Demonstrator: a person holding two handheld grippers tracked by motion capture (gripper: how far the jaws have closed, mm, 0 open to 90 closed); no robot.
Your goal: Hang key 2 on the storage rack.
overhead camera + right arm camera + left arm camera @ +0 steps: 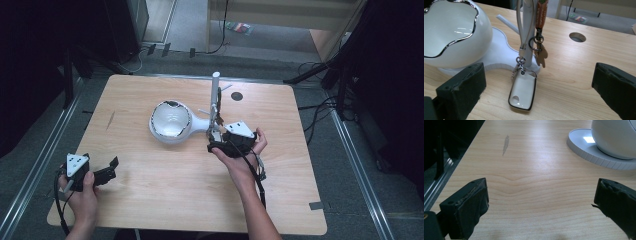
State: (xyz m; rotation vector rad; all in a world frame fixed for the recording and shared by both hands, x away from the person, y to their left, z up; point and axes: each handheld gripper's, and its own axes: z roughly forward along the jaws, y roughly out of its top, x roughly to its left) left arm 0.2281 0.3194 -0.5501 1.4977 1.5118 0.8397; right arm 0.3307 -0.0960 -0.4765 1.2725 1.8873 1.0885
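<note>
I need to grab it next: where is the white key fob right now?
In the right gripper view the white key fob hangs by its strap from the white stand, its lower end on the table, between the open fingers.

We take this for a lab or recording studio rather than a home. A lone light-wood table [150, 200] with a cable hole [236, 96] stands on grey carpet, flanked by metal floor rails [37, 162] and hemmed in by black curtains [30, 65]. Loose cables [320, 112] trail past dark stand legs [67, 82], and pale wooden furniture [285, 12] sits beyond.
</note>
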